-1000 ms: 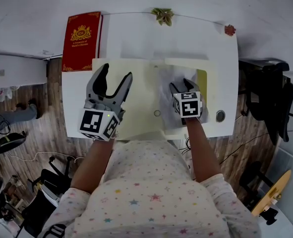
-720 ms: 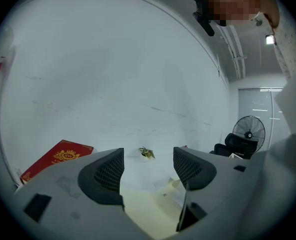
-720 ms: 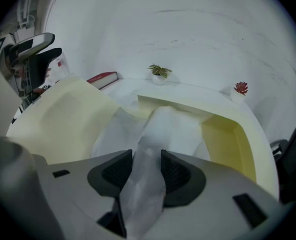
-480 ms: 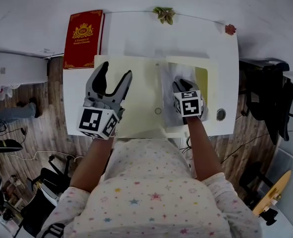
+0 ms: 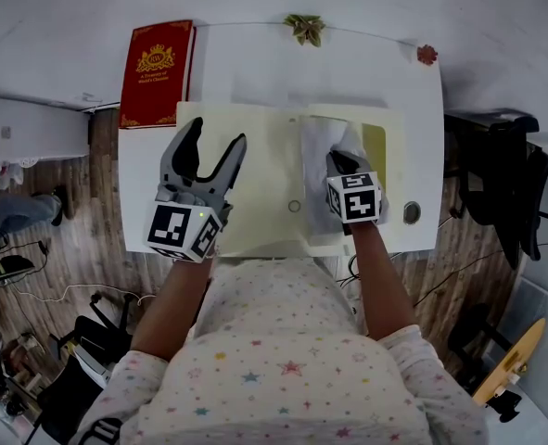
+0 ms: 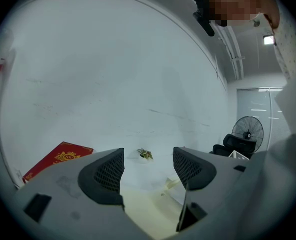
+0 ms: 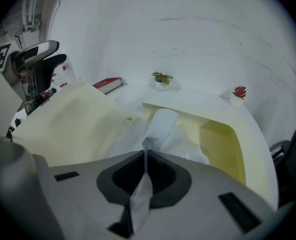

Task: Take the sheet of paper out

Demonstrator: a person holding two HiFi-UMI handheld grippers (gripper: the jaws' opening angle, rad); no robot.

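Right claw (image 7: 143,151) pinches paper (image 7: 160,129); left claw (image 6: 148,171) spread.

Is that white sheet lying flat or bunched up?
Bunched up: the white sheet rises in creased folds from the open yellow folder, pinched in the right gripper.

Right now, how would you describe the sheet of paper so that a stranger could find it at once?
On the white table lies an open pale yellow folder. On its right half a white sheet of paper is pinched in the shut right gripper. It alone is white and crumpled; the folder around it is yellow and smooth.
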